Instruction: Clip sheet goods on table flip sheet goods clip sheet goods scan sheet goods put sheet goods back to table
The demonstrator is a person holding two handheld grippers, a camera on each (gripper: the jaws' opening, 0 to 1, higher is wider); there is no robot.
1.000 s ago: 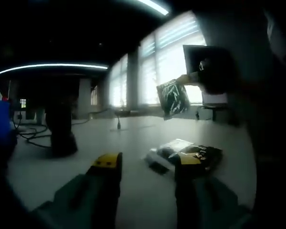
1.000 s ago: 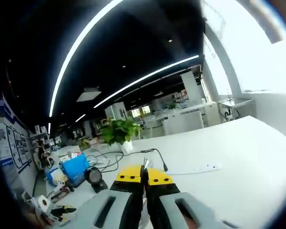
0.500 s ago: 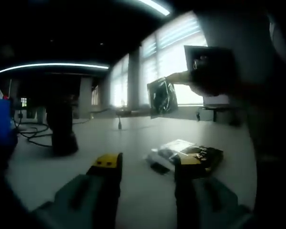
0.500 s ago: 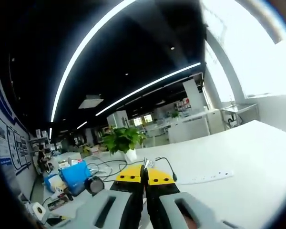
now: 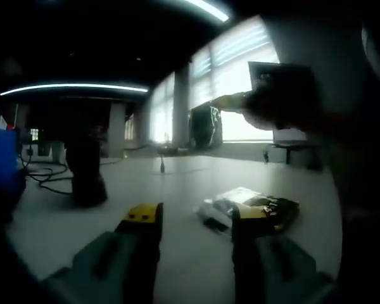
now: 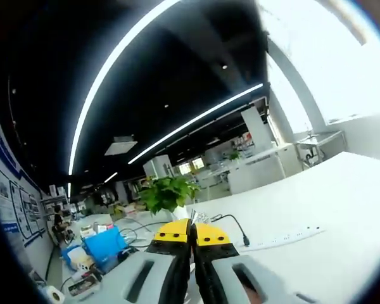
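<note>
In the left gripper view my left gripper hovers open over the white table, nothing between its yellow-tipped jaws. Just beyond its right jaw lies a small pile of sheet goods, black and clear packets. Above, the right gripper reaches in from the right, holding a dark sheet packet up against the bright window, nearly edge-on. In the right gripper view my right gripper is shut, and a thin silvery edge of that packet pokes out between its tips.
A dark upright device stands on the table at the left, with cables and a blue box beside it. The right gripper view shows a potted plant, a white power strip, a blue box and a long white tabletop.
The held packet has moved left and turned from face-on to nearly edge-on in the left gripper view. The right gripper view has tilted. My left gripper has stayed still.
</note>
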